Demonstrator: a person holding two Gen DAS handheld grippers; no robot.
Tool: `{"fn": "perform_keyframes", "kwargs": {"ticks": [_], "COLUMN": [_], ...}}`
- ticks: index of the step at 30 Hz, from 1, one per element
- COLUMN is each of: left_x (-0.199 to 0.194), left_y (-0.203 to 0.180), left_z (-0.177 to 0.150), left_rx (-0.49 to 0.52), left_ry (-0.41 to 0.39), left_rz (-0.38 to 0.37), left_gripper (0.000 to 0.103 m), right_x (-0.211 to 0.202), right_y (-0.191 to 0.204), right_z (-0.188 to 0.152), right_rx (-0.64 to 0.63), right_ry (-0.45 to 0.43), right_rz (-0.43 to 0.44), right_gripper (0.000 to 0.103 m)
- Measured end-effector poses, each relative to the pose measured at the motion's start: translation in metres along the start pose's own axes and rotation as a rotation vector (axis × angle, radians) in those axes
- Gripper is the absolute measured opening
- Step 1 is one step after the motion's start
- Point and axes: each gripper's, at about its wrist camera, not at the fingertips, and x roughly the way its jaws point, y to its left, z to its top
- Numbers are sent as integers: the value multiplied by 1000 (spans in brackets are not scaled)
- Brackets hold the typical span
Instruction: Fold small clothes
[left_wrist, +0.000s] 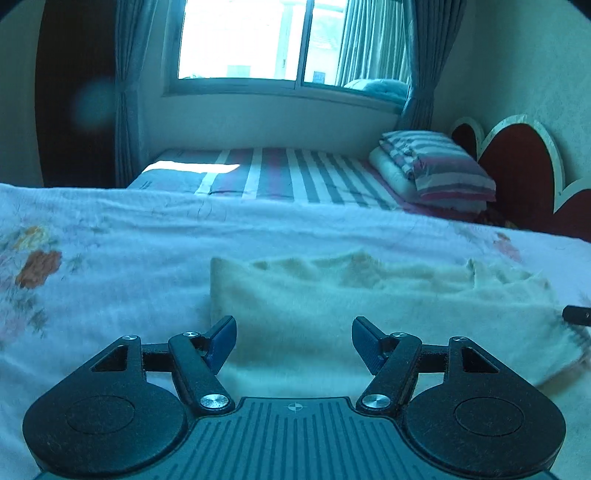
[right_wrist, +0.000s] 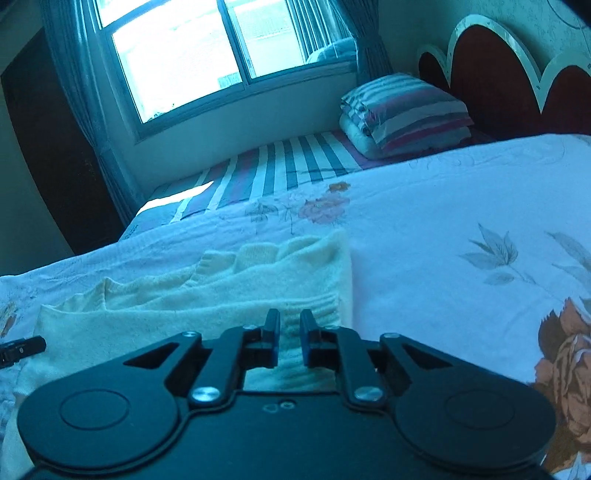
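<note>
Left gripper (left_wrist: 293, 341) is spread wide with nothing pinched, just hovering over the near edge of the cream knit garment (left_wrist: 332, 302) that's lying folded on the floral blanket (left_wrist: 110, 288). Off at the right edge of that view you can spot the tip of the other tool poking in beside the garment's right edge. Right gripper (right_wrist: 289, 338) has a narrow gap between its fingers and they're easing apart right now; the ribbed hem of the knit sits right under and between them, but it doesn't look clamped. From this side the garment covers the left half of the blanket, its right edge running just past the fingers, and the sleeve or collar bits are bunched up along the far side. Behind all that there's a striped mattress (right_wrist: 280, 162), a stack of folded striped bedding (right_wrist: 406, 110) against the red scalloped headboard (right_wrist: 491, 70), and a bright window (right_wrist: 184, 55) with curtains
</note>
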Motion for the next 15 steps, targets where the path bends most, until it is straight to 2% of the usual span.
{"fn": "perform_keyframes", "kwargs": {"ticks": [2, 4, 6, 8, 11, 12, 13, 14, 15], "left_x": [14, 35, 60, 57, 33, 33, 39, 42, 39], "left_y": [4, 7, 14, 12, 12, 13, 14, 17, 20], "left_z": [15, 23, 18, 17, 16, 13, 9, 5, 4], "left_rx": [-26, -11, -11, 27, 33, 40, 52, 48, 26], "left_ry": [-4, 7, 90, 78, 16, 34, 81, 79, 81], "left_rz": [-12, -6, 4, 4, 9, 24, 45, 50, 50], "left_gripper": [69, 69, 69, 69, 69, 69, 69, 76, 77], "right_x": [6, 16, 33, 32, 10, 9, 14, 23, 26], "right_y": [1, 4, 2, 0, -2, -4, -7, -10, -11], "right_z": [8, 11, 10, 12, 16, 15, 13, 9, 6], "right_rx": [-1, -26, -55, -48, -56, -61, -64, -64, -71], "right_ry": [-4, 16, 73, 69, -5, -11, 14, 68, 70], "right_rz": [12, 7, -34, -22, -5, -3, -16, -37, -30], "right_gripper": [14, 13, 7, 7, 19, 20, 19, 18, 18]}}
